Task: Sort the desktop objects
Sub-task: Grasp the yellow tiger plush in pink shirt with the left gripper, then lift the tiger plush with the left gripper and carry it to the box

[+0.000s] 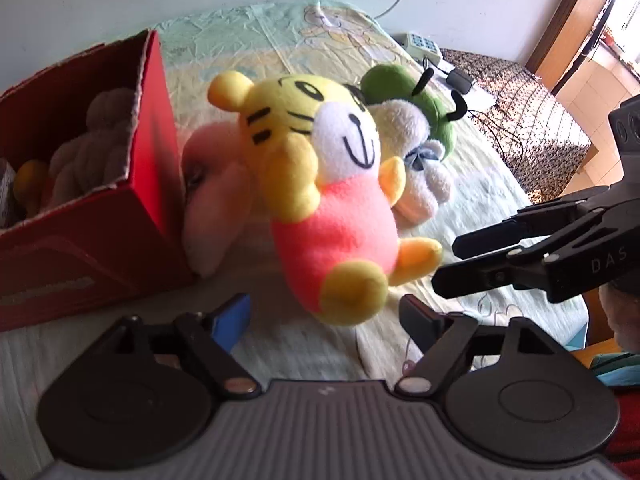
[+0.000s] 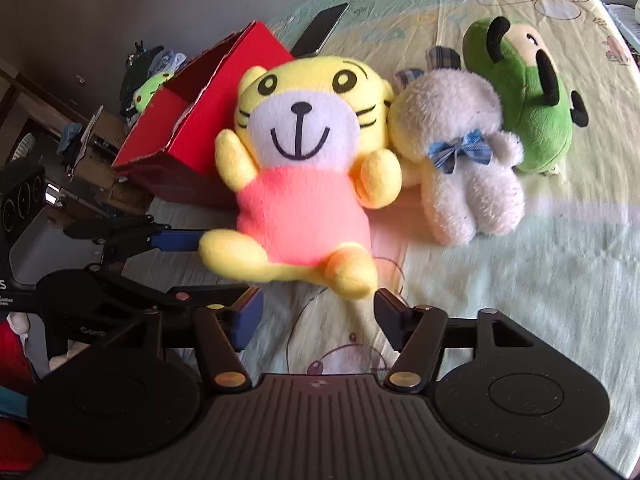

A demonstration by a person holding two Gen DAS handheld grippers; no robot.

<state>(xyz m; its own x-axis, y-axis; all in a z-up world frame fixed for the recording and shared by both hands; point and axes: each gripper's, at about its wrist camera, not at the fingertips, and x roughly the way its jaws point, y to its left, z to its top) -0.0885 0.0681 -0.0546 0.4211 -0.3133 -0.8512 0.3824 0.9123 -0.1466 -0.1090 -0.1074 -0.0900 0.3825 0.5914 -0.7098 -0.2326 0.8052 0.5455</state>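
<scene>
A yellow tiger plush (image 1: 320, 200) (image 2: 304, 168) in a pink shirt lies on the bed sheet, its head against the red cardboard box (image 1: 80, 240) (image 2: 224, 92). My left gripper (image 1: 324, 316) (image 2: 224, 266) is open, with one of the tiger's feet between its fingertips. My right gripper (image 2: 318, 314) (image 1: 448, 264) is open too, just short of the other foot. Nothing is gripped. Beside the tiger lie a white plush (image 2: 464, 168) (image 1: 416, 168) with a blue bow and a green plush (image 2: 520, 92) (image 1: 400, 84). A pink plush (image 1: 212, 184) lies against the box.
The red box holds a grey-beige plush (image 1: 96, 136) and other toys. A dark phone (image 2: 320, 28) lies behind the box. A white power strip (image 1: 420, 44) with cables sits at the bed's far edge, next to a patterned cloth (image 1: 532, 120). Cluttered furniture (image 2: 80, 140) stands beyond the box.
</scene>
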